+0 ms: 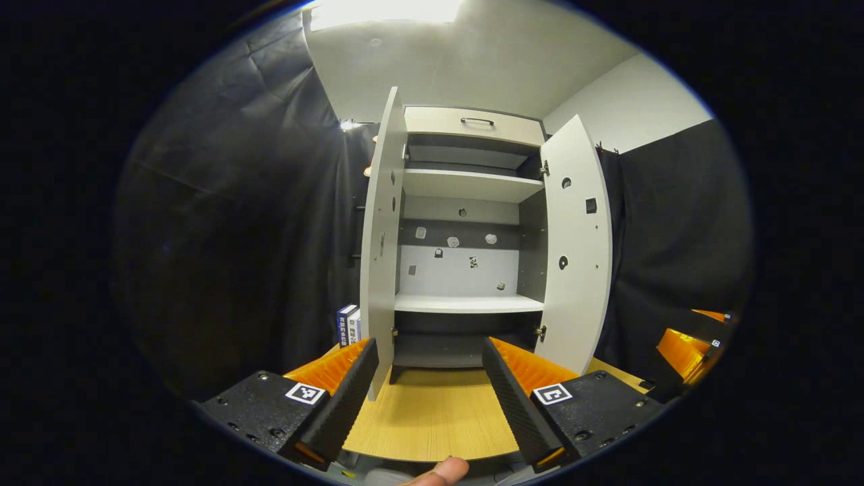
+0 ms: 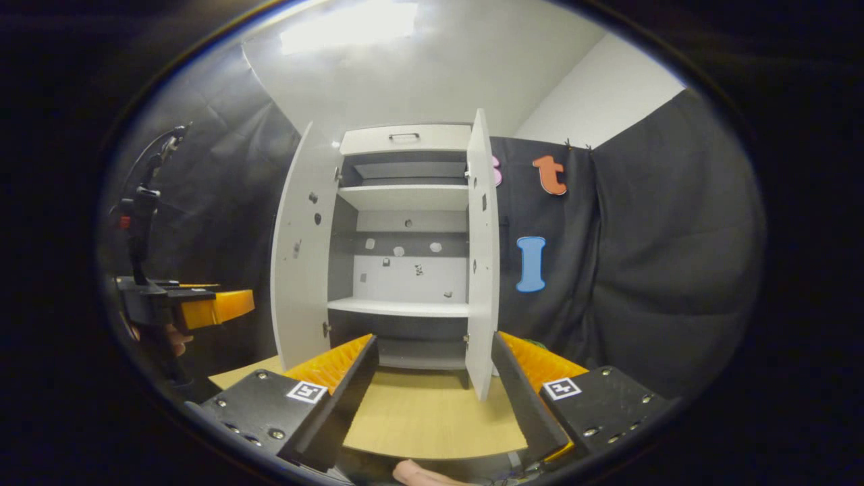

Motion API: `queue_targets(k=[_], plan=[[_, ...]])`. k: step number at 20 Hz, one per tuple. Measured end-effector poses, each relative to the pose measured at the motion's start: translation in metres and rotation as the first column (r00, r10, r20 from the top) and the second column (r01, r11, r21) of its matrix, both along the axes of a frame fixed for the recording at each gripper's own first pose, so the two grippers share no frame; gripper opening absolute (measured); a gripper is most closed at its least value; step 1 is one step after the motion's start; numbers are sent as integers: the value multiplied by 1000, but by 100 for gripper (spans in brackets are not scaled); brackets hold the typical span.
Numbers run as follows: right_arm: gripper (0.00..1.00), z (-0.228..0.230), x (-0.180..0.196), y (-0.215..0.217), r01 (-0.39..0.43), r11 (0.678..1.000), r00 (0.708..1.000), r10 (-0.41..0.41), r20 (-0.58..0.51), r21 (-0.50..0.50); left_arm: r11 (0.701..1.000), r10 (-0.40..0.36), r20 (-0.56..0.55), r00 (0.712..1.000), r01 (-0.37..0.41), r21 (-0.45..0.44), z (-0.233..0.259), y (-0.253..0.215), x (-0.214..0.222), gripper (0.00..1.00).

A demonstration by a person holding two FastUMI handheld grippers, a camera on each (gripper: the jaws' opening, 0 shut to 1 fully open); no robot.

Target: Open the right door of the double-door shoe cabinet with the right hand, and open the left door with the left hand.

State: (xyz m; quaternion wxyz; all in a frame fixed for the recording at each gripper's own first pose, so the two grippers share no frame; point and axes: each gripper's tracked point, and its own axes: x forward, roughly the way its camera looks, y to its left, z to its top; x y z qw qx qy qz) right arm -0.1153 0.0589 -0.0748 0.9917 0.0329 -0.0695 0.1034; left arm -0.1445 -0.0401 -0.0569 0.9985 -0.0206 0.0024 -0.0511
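The shoe cabinet (image 1: 466, 270) stood at the far edge of the tabletop (image 1: 432, 418) with its left door (image 1: 379, 236) and right door (image 1: 574, 250) both swung wide, baring the shelves, so the task looked done. The left gripper (image 1: 430, 385) and right gripper (image 2: 432, 378) sat back over the near edge, each with fingers apart and holding nothing, likely drawn clear so the doors could stay open. A small box (image 1: 347, 324) stood at the far left, just beside the left door.

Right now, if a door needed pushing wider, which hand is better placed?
Probably left: the open left gripper has the white left door's edge between its fingers. The right gripper is beside the right door.
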Motion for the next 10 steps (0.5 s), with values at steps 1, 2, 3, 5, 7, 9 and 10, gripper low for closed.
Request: queue_targets(k=[1,2,3,5,7,9,10], plan=[[100,1,-1,-1,0,1000,1000,0,1,6,1000,1,-1,1000,-1,2,0,1,0,96],[97,1,-1,0,-1,1000,1000,1,2,12,1000,-1,0,1000,1,4,0,0,0,96],[100,1,-2,-1,-1,1000,1000,1,4,19,1000,-4,-1,1000,4,8,-1,-1,-1,96],[98,0,1,-2,1,1000,1000,-2,4,22,1000,-7,8,1000,7,9,2,0,-3,96],[100,-3,1,-3,5,1000,1000,-5,-3,20,1000,-6,16,1000,5,16,3,0,-5,96],[100,-5,2,-5,14,1000,1000,-14,-6,15,1000,-3,17,1000,2,16,3,1,-8,96],[98,-5,2,-4,16,1000,1000,-16,-4,14,1000,-6,18,1000,5,16,2,1,-8,96]])
